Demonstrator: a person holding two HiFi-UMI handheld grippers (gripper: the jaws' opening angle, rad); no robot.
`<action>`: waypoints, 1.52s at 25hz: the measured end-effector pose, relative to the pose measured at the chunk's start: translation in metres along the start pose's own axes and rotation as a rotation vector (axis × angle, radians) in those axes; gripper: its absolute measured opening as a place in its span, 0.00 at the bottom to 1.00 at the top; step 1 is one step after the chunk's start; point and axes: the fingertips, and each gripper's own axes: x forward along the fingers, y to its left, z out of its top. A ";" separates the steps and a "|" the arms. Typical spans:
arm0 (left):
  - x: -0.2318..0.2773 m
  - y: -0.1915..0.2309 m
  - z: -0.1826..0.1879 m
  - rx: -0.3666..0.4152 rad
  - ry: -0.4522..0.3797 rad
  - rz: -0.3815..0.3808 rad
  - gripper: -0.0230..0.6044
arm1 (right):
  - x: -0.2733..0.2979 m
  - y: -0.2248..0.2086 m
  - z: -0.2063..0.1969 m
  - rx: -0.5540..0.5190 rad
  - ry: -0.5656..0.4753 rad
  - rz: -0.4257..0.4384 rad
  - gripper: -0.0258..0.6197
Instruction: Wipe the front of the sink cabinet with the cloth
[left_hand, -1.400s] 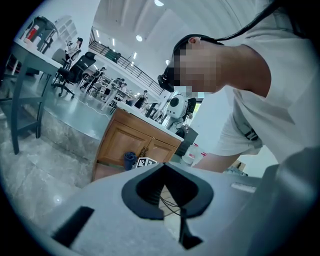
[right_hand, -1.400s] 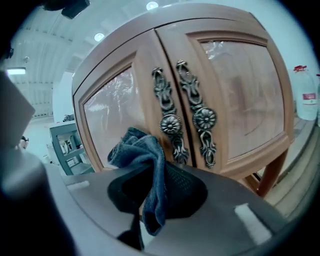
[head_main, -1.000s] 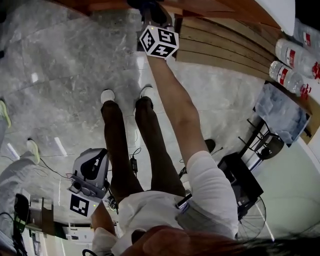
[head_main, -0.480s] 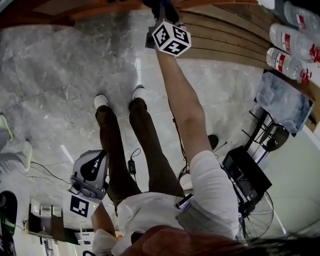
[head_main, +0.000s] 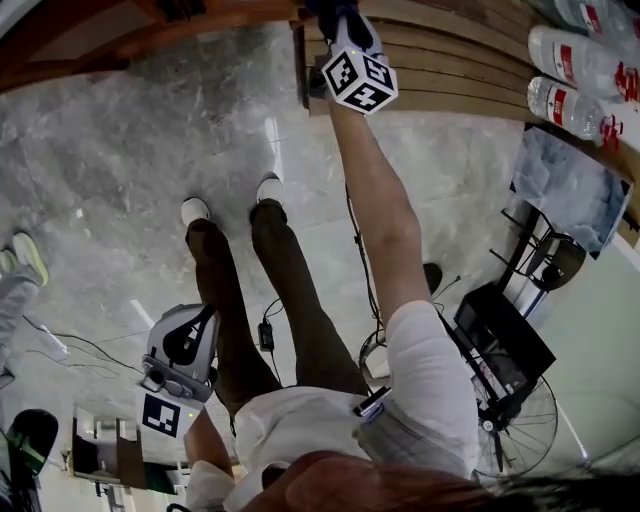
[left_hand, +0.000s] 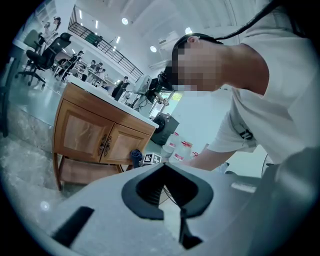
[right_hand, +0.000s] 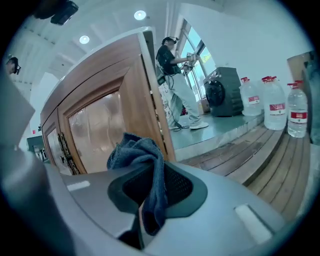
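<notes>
The wooden sink cabinet (head_main: 190, 22) runs along the top of the head view. My right gripper (head_main: 340, 25) is stretched out against its front, shut on a dark blue cloth (head_main: 330, 10). In the right gripper view the cloth (right_hand: 142, 157) bunches out of the right gripper (right_hand: 147, 195), close to a glossy cabinet door (right_hand: 100, 135). My left gripper (head_main: 190, 325) hangs by the person's hip, far from the cabinet. The left gripper (left_hand: 170, 200) is shut and holds nothing. It looks at the cabinet (left_hand: 95, 137) and the cloth (left_hand: 136, 156) from a distance.
A slatted wooden platform (head_main: 450, 70) lies right of the cabinet, with large water bottles (head_main: 575, 55) on it. A black stand (head_main: 505, 345) and a floor fan (head_main: 520, 430) are at the right. Cables (head_main: 265, 325) trail on the marble floor. Another person's shoe (head_main: 25, 255) shows at the left.
My right gripper with the cloth has slid to the right along the cabinet front. The left gripper has stayed by the hip.
</notes>
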 end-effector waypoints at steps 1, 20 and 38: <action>0.001 -0.001 0.000 0.002 0.003 -0.001 0.03 | -0.002 -0.007 0.001 0.003 -0.001 -0.012 0.14; -0.011 -0.011 0.017 0.038 -0.043 0.003 0.03 | -0.079 0.042 0.025 -0.138 -0.019 0.144 0.14; -0.046 -0.124 0.239 0.277 -0.199 -0.140 0.03 | -0.398 0.269 0.259 -0.182 -0.079 0.518 0.14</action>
